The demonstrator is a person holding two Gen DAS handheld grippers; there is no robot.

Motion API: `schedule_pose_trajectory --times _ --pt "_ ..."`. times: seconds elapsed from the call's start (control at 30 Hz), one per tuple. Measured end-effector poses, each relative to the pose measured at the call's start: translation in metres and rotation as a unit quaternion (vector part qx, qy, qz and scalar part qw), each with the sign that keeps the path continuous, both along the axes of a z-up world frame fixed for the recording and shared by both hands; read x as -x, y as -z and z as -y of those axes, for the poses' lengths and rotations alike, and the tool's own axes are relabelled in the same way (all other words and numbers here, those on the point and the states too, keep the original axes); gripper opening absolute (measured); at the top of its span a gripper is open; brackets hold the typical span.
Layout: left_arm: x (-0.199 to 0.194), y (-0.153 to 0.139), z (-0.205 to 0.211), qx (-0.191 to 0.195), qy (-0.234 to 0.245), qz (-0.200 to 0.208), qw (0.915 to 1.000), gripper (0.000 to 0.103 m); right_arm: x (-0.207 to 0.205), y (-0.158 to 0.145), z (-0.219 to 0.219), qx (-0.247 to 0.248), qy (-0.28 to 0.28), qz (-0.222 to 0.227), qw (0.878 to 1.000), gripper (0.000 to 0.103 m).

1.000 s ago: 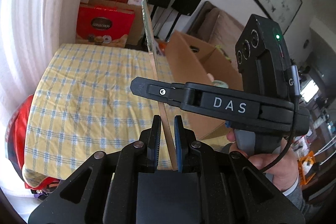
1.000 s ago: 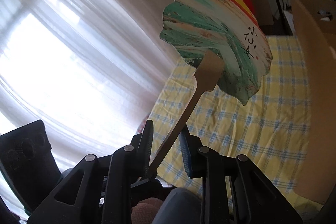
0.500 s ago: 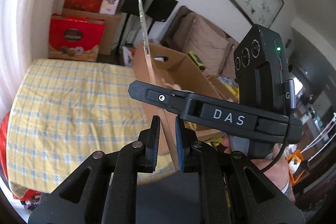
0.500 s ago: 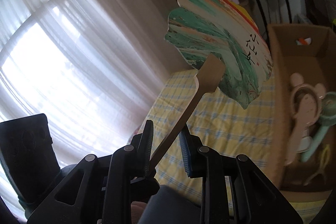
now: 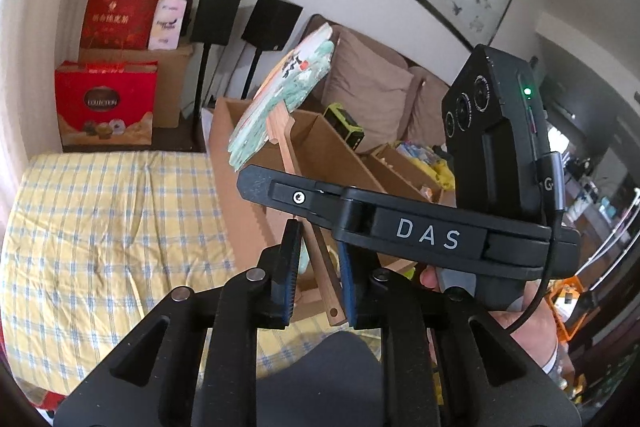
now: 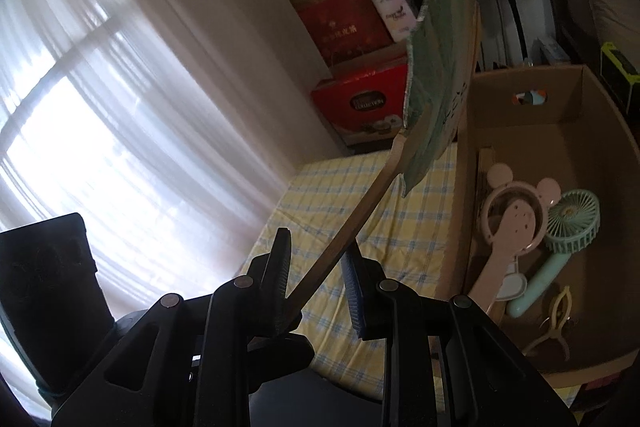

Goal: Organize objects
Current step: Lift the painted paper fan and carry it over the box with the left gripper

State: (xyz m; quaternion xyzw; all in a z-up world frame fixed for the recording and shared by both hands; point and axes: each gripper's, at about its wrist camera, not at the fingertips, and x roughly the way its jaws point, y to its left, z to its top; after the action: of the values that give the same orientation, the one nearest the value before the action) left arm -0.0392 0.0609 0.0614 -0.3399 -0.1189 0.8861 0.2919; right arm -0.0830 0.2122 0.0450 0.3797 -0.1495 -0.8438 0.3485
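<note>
Above the rim of a cardboard box (image 6: 560, 115), a painted paddle fan (image 5: 288, 95) stands nearly upright, its wooden handle pinched aslant in the right gripper (image 6: 316, 255). The left gripper (image 5: 316, 247), whose jaws have just been opening, sits slack around the handle's end, apparently ceding it for packing.

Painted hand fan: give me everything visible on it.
The fan is a flat scalloped blade painted in green and white swirls with black characters, on a slim pale wooden handle that widens into the blade. It is aloft and tilted, blade up, over the checked cloth beside the cardboard box. The right gripper clamps the handle; its end sits between the left gripper fingers, whose jaws have just been opening, leaving a gap.
</note>
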Motion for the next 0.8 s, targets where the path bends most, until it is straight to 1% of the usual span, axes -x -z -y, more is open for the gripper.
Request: schedule_pose_trajectory --times 0.07,0.17,0.27,0.37,0.5,0.67,0.8 --pt "0.0 -0.006 -0.005 0.002 0.002 -0.005 1.0 0.018 -0.001 -0.009 0.0 0.005 0.003 -0.007 1.0 0.026" --pt "0.001 -0.012 -0.015 0.006 0.008 -0.011 0.9999 0.018 0.0 -0.012 -0.007 0.013 0.01 -0.014 1.0 0.026" --pt "0.003 -0.016 -0.027 0.005 0.014 -0.015 0.9998 0.018 -0.002 -0.02 -0.016 0.012 0.023 -0.021 0.999 0.026" --pt "0.004 -0.015 -0.044 0.007 0.023 -0.024 0.9994 0.019 0.0 -0.02 -0.029 0.009 0.037 -0.025 0.999 0.026" --pt "0.01 -0.008 -0.069 0.004 0.035 -0.025 0.9991 0.019 0.003 -0.016 -0.048 -0.006 0.061 -0.024 0.998 0.026" --pt "0.025 0.007 -0.096 -0.008 0.052 -0.004 0.9986 0.019 0.012 -0.004 -0.077 -0.012 0.091 -0.007 0.996 0.026" --pt "0.036 0.019 -0.115 -0.004 0.057 0.007 0.9983 0.019 0.021 0.009 -0.093 -0.028 0.109 0.005 0.994 0.026"
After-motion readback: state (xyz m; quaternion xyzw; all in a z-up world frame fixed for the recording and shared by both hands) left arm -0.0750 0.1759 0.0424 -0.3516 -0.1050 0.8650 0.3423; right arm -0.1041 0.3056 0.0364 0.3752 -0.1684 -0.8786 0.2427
